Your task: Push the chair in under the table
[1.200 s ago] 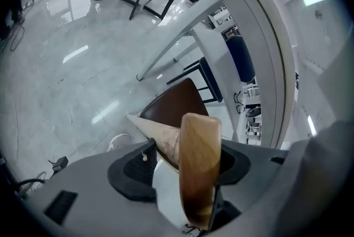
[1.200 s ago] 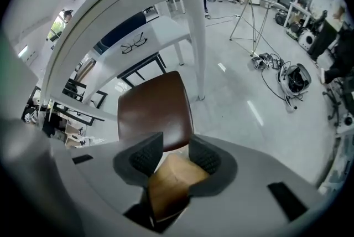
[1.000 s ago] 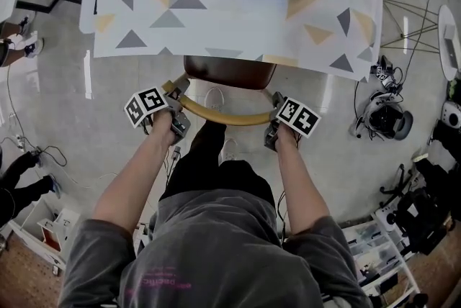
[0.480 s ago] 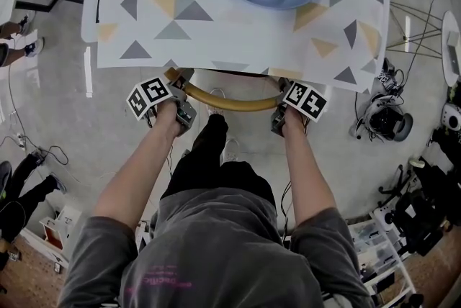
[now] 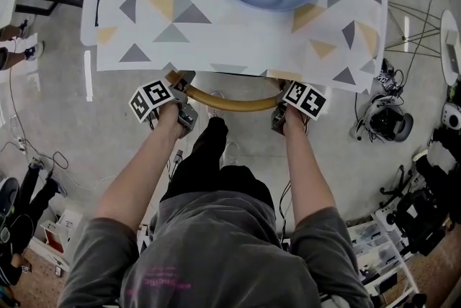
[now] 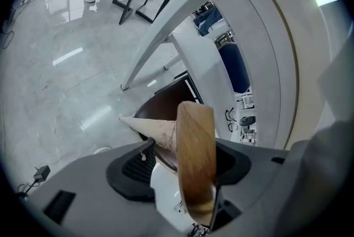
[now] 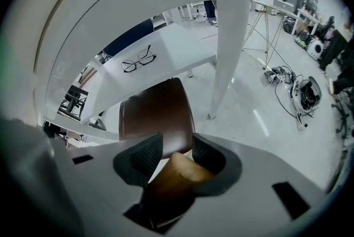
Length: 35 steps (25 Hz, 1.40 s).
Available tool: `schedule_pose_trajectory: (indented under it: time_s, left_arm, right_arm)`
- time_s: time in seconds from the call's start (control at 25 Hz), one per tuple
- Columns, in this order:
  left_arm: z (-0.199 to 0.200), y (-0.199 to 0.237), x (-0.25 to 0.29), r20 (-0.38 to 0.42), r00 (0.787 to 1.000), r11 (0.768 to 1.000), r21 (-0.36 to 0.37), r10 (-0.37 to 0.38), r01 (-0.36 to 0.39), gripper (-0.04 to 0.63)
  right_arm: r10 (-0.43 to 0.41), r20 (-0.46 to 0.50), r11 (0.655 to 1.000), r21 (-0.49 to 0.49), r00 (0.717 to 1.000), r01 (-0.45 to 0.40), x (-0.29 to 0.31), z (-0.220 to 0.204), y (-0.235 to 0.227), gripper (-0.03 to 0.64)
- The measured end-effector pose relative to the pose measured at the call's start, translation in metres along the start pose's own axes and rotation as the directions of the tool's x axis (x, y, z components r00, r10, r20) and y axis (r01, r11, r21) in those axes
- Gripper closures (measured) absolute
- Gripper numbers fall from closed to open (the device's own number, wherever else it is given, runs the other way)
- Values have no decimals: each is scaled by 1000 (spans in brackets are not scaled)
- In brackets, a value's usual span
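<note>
Head view: the chair [image 5: 229, 101] sits almost wholly under the tabletop [image 5: 238, 47], only its curved rail [image 6: 194, 164] showing at the near edge. Right fingers [image 7: 146, 155] clamp the rail; left fingers [image 6: 133, 166], just opening, straddle it loosely, so pushing on could skew it.

The left forearm [image 5: 140, 170] and right forearm [image 5: 302, 170] reach toward 12 o'clock. At 10 o'clock, the left gripper [image 5: 178, 87] has just been opening, its jaws loose around the chair rail [image 5: 230, 102]. At 2 o'clock, the right gripper [image 5: 282, 94] clamps it.
</note>
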<state>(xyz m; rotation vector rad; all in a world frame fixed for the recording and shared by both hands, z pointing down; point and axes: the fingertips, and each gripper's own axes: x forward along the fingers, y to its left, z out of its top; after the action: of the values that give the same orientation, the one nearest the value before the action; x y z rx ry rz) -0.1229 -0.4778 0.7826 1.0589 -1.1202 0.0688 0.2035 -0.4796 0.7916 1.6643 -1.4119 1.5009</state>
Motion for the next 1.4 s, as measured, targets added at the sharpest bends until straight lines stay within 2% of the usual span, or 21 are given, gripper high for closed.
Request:
schedule_pose_trajectory:
  time_s: [0.12,0.32,0.52,0.64,0.88,1.0,1.2,1.28,1.4]
  left_arm:
    - [0,0,0,-8,1000,1000,18,-7,7,305]
    - [3,-8,-15,5,1000,995,99,-6,6,284]
    - [-5,-23,-39,24,999,984,176,-38,33,284]
    - [-14,-32,-60,37,998,970,240,-57,47,285]
    - [-40,-56,-111,86,989,926,368,-124,84,304]
    - [-61,-72,-138,112,978,895,433,-173,109,330]
    - [-100,-92,-183,138,959,823,553,-248,133,381]
    - [-115,-100,-201,144,948,783,606,-284,142,412]
    - [-140,-117,-228,142,933,701,699,-332,143,453]
  right_arm:
    - [12,0,1000,3,1000,-12,-2,2,1,463]
    - [23,51,1000,7,998,-23,-24,5,-1,440]
    - [82,140,995,43,987,-89,-59,7,-5,426]
    - [114,208,993,17,971,-121,-87,11,-6,426]
    - [233,269,972,-85,935,-218,-146,1,9,428]
    - [304,292,951,-146,907,-272,-178,-10,19,428]
    - [385,322,916,-246,865,-316,-233,-34,28,428]
    - [425,336,897,-280,841,-341,-254,-44,31,430]
    - [474,356,870,-333,806,-364,-288,-58,34,431]
